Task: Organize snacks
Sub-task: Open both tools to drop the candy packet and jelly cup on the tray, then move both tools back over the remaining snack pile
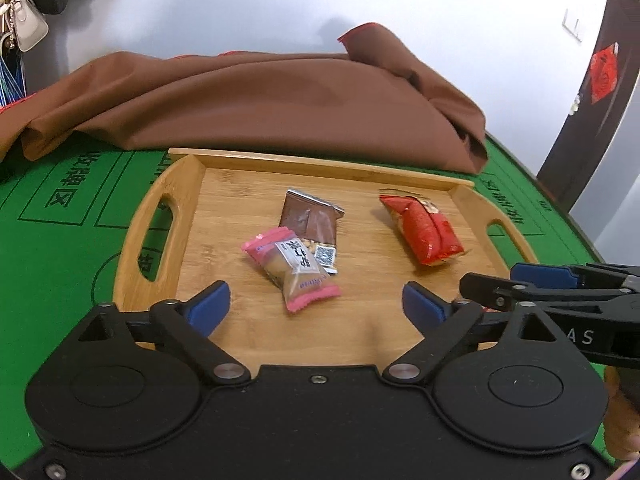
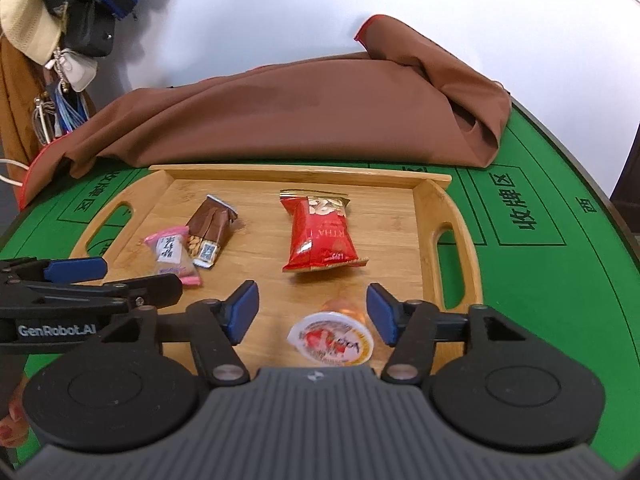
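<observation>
From the left wrist, the left gripper [image 1: 316, 306] stands spread wide and empty over the near edge of the wooden tray [image 1: 188, 184], the pink candy [image 1: 291, 270] just ahead overlapping the brown packet [image 1: 310, 224], with bare board between them and the red packet [image 1: 422, 232] toward the right handle. From the right wrist, the right gripper [image 2: 312, 312] is parted, its pads clear of the jelly cup [image 2: 331, 340] sitting at the tray's near edge.

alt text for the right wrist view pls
A bamboo tray on a green felt table holds four snacks: a red packet, a brown bar, a pink candy and a jelly cup lying between the right gripper's open jaws. The left gripper reaches in from the left.
</observation>
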`<state>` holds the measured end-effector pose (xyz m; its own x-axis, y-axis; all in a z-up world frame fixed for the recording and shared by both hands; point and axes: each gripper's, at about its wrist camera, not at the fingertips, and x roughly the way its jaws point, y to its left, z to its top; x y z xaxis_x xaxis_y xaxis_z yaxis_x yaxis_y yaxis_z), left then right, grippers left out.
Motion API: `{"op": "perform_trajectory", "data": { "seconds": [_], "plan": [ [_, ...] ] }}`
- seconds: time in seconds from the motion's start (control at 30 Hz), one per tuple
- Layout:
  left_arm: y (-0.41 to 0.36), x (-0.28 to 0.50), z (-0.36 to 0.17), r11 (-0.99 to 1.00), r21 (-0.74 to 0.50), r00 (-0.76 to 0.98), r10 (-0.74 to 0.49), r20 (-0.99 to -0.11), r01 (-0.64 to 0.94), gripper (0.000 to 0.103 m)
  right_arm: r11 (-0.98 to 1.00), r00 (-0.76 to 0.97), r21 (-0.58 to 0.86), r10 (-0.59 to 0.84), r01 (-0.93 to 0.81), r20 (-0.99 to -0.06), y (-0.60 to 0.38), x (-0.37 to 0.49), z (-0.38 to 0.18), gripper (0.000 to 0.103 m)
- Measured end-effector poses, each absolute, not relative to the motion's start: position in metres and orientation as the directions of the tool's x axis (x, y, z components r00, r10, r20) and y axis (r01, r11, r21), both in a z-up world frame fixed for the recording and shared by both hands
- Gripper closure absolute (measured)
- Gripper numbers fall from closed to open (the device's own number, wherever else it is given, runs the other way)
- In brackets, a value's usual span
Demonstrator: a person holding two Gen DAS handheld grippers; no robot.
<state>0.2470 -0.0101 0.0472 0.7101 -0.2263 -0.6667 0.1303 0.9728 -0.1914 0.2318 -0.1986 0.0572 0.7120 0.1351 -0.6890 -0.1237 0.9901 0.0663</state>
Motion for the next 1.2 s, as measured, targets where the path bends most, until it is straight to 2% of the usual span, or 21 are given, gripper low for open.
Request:
{"op": "perform_trajectory", "data": {
  "seconds": [0.1,0.53,1.2],
  "plan": [
    [-0.011,0.233,0.051,0.978,-0.163,0.724,-0.204,-0.659,0.128,0.001,0.989,0.719,0.066,0.141,-0.131,-0.681,-0.200,0.221,0.059,0.027],
    [-0.009,0.175,0.054,0.984,-0.124,0.763,-0.179,-0.622,0.129,0.000,0.982,0.745,0.072,0.178,-0.173,-0.642,-0.206,0.169,0.060,0.014],
    [-0.002,0.092,0.029,0.990,-0.091,0.786,-0.144,-0.601,0.111,0.000,0.985,0.772,0.002,0.136,-0.172,-0.620,-0.219,0.096,0.039,0.010]
  ]
}}
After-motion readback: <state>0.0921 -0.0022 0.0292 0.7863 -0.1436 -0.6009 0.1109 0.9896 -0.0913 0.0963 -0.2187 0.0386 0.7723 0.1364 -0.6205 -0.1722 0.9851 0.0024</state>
